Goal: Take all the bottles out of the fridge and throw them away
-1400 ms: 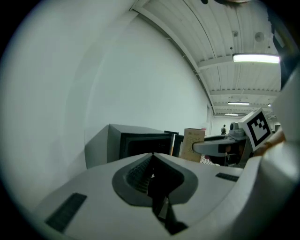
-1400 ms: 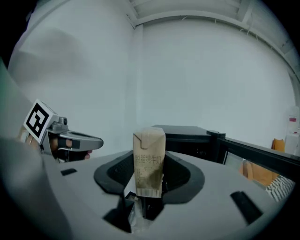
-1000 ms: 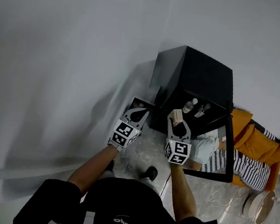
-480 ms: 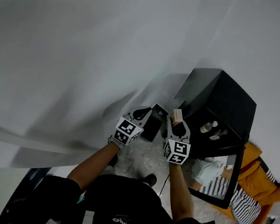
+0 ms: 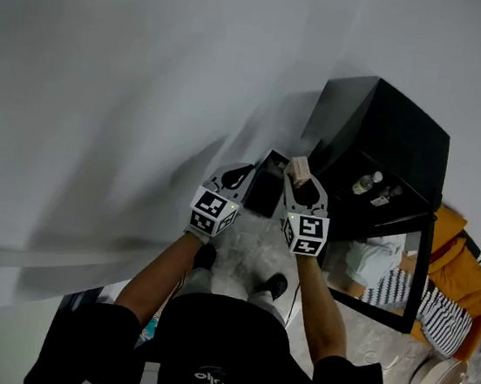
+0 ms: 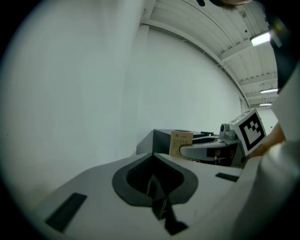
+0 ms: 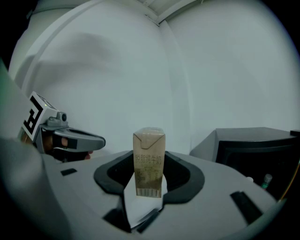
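I am holding the upright carton (image 7: 149, 161) clamped in the right gripper (image 5: 301, 184) near the dark box (image 5: 268, 186) I take for the bin, while the left gripper (image 6: 155, 192) is idling closed and empty and bottles (image 5: 365, 183) are sitting in the fridge (image 5: 388, 136).

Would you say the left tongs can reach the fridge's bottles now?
Probably yes: the fridge door stands open, the bottles are exposed, the left tongs hold nothing; only the right tongs lie between.
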Demonstrator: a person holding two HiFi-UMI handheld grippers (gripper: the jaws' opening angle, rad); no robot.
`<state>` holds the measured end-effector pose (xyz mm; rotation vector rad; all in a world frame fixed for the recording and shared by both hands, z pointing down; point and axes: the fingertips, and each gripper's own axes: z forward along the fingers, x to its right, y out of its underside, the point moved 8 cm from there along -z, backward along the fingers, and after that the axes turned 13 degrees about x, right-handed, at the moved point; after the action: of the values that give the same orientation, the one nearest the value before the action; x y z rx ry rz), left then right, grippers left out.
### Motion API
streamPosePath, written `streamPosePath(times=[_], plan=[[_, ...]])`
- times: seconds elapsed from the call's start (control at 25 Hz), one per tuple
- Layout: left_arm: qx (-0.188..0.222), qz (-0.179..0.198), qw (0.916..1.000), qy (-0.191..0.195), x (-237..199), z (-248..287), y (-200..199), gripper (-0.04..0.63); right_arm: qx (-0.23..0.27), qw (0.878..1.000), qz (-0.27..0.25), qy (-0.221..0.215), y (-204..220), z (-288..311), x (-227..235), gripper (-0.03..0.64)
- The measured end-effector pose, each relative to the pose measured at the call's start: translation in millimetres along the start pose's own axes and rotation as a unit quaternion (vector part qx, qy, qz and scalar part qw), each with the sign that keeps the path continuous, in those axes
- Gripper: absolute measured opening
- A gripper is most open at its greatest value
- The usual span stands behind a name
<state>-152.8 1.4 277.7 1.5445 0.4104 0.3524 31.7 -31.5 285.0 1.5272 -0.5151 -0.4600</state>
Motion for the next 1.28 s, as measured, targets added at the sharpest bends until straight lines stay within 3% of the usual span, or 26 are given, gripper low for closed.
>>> streamPosePath(times=[0.28,0.96,1.28], plan=[[-0.027,-0.01,0.9995,0.014,2.3,14.2,29.2,0.0,-0.012,1.0,0.013,0.014,28.5,0.0,16.7,0.184],[-0.098,-0.051,0.9928,0.046,13.3,12.4,141.3,0.0,-0.089,0.994,0.045,0.037,156.6,-19.9,16.8,0.184],[-0.1,-0.062,0.991,0.065,-6.3,46.3,223.2,0.0,-0.103,0.993,0.041,0.033,260.5,11.1,22.4,0.184]])
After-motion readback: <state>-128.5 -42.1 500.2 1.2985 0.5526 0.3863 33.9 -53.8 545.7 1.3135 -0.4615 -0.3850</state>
